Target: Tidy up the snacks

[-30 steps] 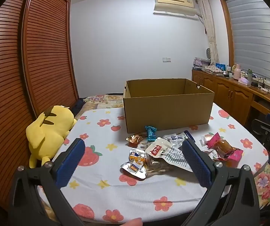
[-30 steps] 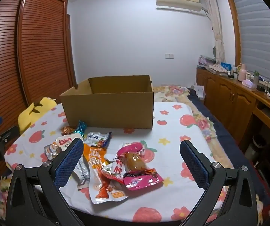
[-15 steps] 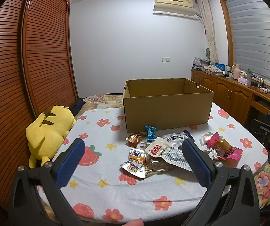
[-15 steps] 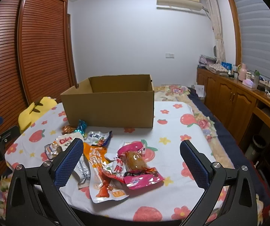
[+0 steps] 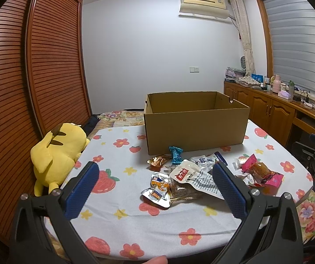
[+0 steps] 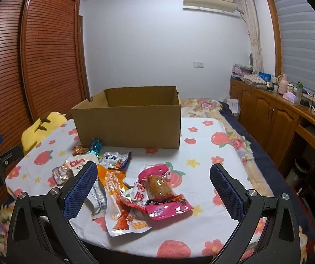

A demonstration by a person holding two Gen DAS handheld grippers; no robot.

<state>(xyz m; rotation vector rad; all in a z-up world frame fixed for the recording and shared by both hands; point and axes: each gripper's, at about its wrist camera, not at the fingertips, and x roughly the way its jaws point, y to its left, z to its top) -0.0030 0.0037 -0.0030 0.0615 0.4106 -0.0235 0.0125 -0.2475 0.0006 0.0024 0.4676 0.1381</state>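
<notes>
Since every snack in sight lies on the desk (image 5: 122, 215) and what shows of the box (image 5: 197, 129) interior looks bare, the task seems barely begun, if at all; the box floor itself is hidden from both views. The box stands open-topped toward the far side of the desk, with the snacks scattered just in front of it. Nearest the box are a teal candy (image 5: 175, 154) and a brown candy (image 5: 158, 160). Closer in lie a white packet (image 5: 188, 172), a silver packet (image 5: 158, 190), an orange packet (image 6: 118, 194) and a pink packet (image 6: 163, 192), several overlapping.

The left hand-held gripper (image 5: 155, 187) hovers at the near edge with its jaws spread wide and nothing between them, the silver and white packets ahead of it. The right hand-held gripper (image 6: 154, 190) is likewise wide apart and empty, facing the pink and orange packets.

By this reckoning all the picking and dropping is left: each packet has yet to be lifted and carried over the box wall. A yellow plush (image 5: 58, 151) at the desk's left side looks to be no part of the job.
</notes>
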